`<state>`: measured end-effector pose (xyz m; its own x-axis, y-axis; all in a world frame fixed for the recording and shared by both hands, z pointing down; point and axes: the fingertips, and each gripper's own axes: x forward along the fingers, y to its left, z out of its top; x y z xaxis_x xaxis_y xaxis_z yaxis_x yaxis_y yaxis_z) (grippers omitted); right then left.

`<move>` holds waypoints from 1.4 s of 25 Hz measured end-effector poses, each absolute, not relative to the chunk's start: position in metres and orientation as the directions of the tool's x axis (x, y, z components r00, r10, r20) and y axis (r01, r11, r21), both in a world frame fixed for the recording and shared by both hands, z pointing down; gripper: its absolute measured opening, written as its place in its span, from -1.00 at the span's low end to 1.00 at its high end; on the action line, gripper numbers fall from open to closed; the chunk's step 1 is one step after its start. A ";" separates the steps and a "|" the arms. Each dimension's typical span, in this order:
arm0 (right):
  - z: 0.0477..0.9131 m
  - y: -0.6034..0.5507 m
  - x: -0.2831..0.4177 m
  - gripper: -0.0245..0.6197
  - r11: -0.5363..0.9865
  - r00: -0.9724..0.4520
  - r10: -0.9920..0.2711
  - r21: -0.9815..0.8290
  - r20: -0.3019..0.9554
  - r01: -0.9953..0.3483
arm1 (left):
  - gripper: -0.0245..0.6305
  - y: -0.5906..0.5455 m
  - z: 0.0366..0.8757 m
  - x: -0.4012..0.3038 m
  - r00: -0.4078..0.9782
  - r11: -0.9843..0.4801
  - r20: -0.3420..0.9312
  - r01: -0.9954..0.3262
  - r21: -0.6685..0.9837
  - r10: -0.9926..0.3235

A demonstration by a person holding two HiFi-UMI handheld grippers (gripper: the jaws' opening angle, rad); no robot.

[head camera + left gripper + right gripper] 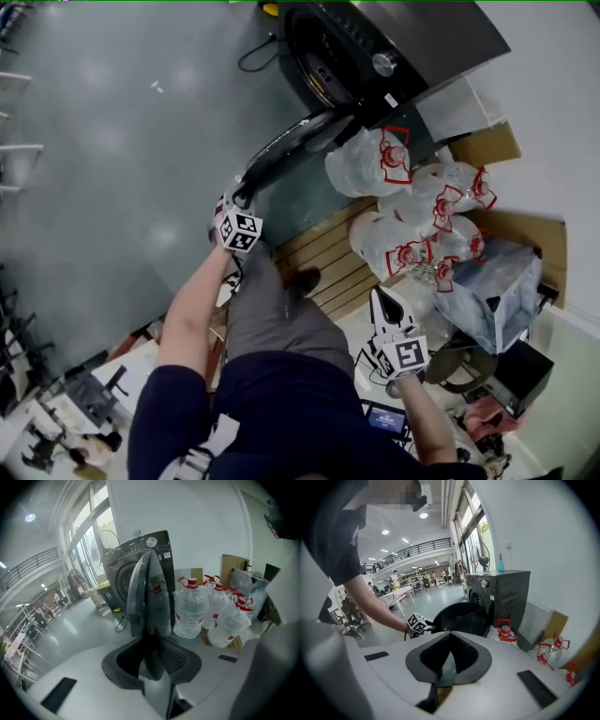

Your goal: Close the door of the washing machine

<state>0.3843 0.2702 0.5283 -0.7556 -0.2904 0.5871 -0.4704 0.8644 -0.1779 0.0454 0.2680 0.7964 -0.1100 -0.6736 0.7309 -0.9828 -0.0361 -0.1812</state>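
Observation:
The dark front-loading washing machine [394,37] stands at the top of the head view. Its round door [291,141] hangs open, swung out toward the lower left. My left gripper [236,199] is at the door's free edge, shut on that edge. In the left gripper view the door [150,588] stands edge-on between the jaws of the left gripper [151,644], with the washing machine [119,569] behind it. My right gripper [380,298] hangs lower right, apart from the door, shut with nothing in it. The right gripper view looks past the right gripper [450,634] to the door [461,618] and the machine [506,592].
Several clear water jugs with red caps [412,206] crowd a wooden pallet [323,253] right of the door. Cardboard [487,145] leans on the wall, and a blue-grey bag [497,291] sits lower right. A cable [258,52] lies by the machine. The person's shoe [302,279] rests on the pallet.

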 end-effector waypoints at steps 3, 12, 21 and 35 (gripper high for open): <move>0.530 0.261 0.348 -0.86 0.860 -0.749 -0.290 -0.181 0.596 -0.477 | -0.59 0.256 0.803 0.020 -0.072 -0.071 0.727 -0.984 -0.164 -0.683; 0.501 0.234 0.220 -0.86 0.865 -0.760 -0.305 -0.166 0.574 -0.473 | -0.58 0.232 0.797 -0.054 0.042 -0.208 0.738 -0.969 -0.135 -0.674; 0.477 0.220 0.153 -0.86 0.872 -0.770 -0.256 -0.203 0.584 -0.445 | -0.58 0.213 0.795 -0.094 0.079 -0.251 0.772 -0.962 -0.106 -0.630; 0.495 0.155 0.107 -0.86 0.904 -0.814 -0.119 -0.277 0.569 -0.326 | -0.52 0.165 0.794 -0.150 0.069 -0.282 0.811 -0.952 -0.122 -0.582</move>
<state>0.1070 0.1550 0.4952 -0.8137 -0.1186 0.5691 -0.3255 0.9040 -0.2771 -0.1505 0.1651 0.7943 0.0685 -0.5817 0.8105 -0.9515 -0.2823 -0.1221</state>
